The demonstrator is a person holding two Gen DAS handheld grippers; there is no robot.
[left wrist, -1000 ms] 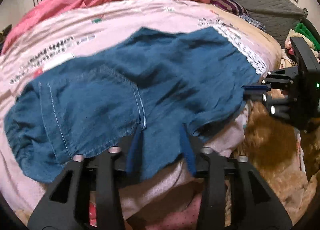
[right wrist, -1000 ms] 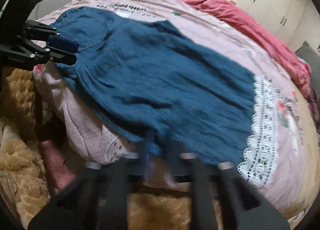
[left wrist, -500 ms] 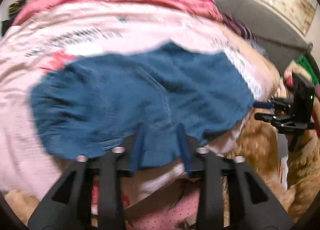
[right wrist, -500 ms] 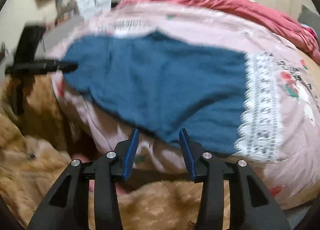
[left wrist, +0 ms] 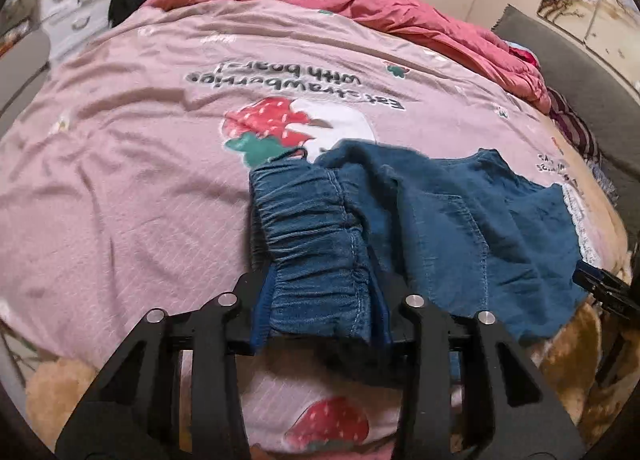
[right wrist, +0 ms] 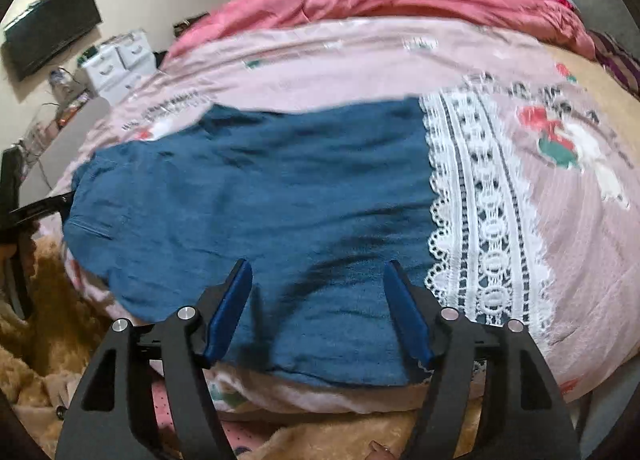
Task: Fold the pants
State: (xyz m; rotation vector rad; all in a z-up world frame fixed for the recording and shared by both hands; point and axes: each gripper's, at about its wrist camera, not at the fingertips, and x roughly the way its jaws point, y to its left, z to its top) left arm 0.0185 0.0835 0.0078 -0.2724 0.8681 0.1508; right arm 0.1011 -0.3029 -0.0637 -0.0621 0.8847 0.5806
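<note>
A pair of blue denim pants [left wrist: 420, 227] with a gathered elastic waistband was seen spread across a pink quilted bedspread [left wrist: 120, 187] printed with strawberries and dark lettering, near the bed's front edge. The left gripper [left wrist: 320, 308] had just been opening, yet the bunched waistband filled the gap between its blue pads, and whether they pressed on it could not be told. The right gripper [right wrist: 318, 312] had just been opening too; its jaws were seen wide apart over the pants' hem [right wrist: 280, 195], released, nothing being pinched. A white lace strip [right wrist: 472, 199] was seen just beside the pants. A red quilt [left wrist: 360, 3] was heaped along the far side.
</note>
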